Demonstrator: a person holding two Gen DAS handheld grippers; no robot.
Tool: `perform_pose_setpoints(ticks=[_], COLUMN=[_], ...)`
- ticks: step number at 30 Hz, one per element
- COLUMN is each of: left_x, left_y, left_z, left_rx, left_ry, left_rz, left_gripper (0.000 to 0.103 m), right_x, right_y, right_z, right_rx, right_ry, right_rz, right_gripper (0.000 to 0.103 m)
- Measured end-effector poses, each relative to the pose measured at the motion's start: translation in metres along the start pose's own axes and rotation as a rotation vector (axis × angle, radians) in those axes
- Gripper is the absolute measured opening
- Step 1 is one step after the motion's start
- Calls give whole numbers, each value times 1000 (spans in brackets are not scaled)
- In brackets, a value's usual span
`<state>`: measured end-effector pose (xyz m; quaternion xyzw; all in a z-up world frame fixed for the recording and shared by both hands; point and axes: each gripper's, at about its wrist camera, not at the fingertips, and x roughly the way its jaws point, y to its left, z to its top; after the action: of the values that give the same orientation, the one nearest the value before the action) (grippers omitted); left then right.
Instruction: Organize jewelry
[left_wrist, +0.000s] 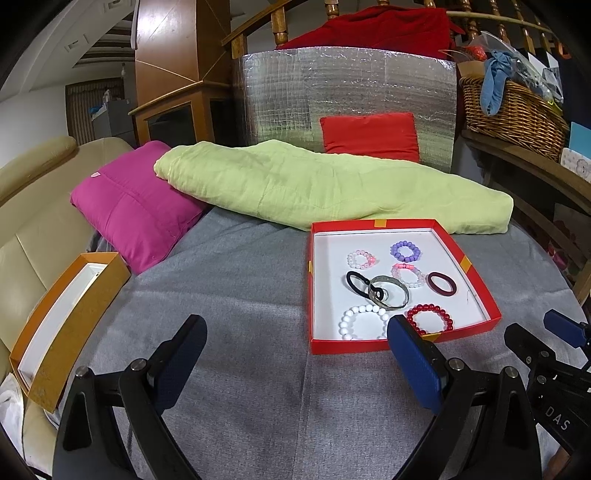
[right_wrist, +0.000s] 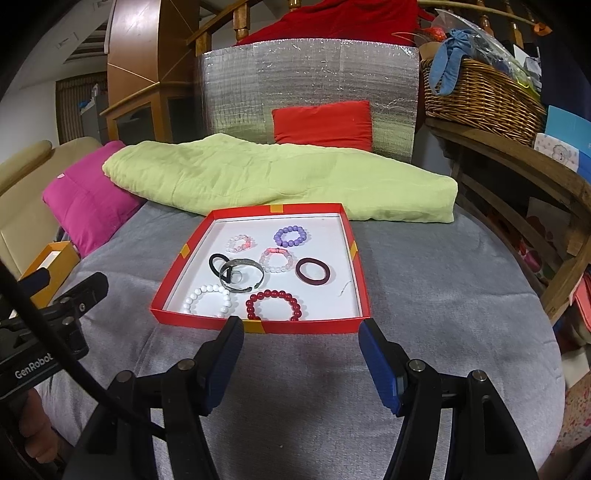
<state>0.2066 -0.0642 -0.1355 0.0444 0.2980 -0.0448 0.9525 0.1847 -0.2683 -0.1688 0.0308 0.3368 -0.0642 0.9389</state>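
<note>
A: Looking along the right gripper, what lies ahead?

B: Its fingers stand wide apart with nothing between them, just short of the near wall of the red tray. The tray sits on a grey blanket, straight out at twelve o'clock from that gripper.

A: And the jewelry?

B: All inside the tray. The white bead bracelet is at seven o'clock on the tray floor, and the red bead bracelet just beside it at six. The silver bangle lies near the middle, overlapping the black hair tie at nine. The pink-and-clear bracelet is close past the bangle, and the maroon band lies apart at three. The purple bead bracelet is at one o'clock, and the small pale pink bracelet at eleven.

A: The left gripper?

B: Also spread wide and holding nothing, above bare blanket. From its camera the tray is at one o'clock, and the right-hand finger covers part of the tray's near wall. An orange box with a white lining sits open at nine o'clock, well apart from the tray.

A: Behind the tray?

B: A folded green quilt touches the tray's far side, its left end on a magenta pillow. A red cushion leans on a silver foil panel. A wicker basket sits on a shelf at two o'clock.
</note>
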Motion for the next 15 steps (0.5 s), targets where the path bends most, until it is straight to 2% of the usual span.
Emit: perform_pose_setpoints(ticks=[15], left_x=[0], left_y=[4], left_z=[0], left_rx=[-1], left_ry=[-2], left_rz=[-4], left_gripper=[98], right_x=[2], right_y=[3], right_z=[1], right_rx=[-5], right_ry=[2], right_rz=[3], right_gripper=[68])
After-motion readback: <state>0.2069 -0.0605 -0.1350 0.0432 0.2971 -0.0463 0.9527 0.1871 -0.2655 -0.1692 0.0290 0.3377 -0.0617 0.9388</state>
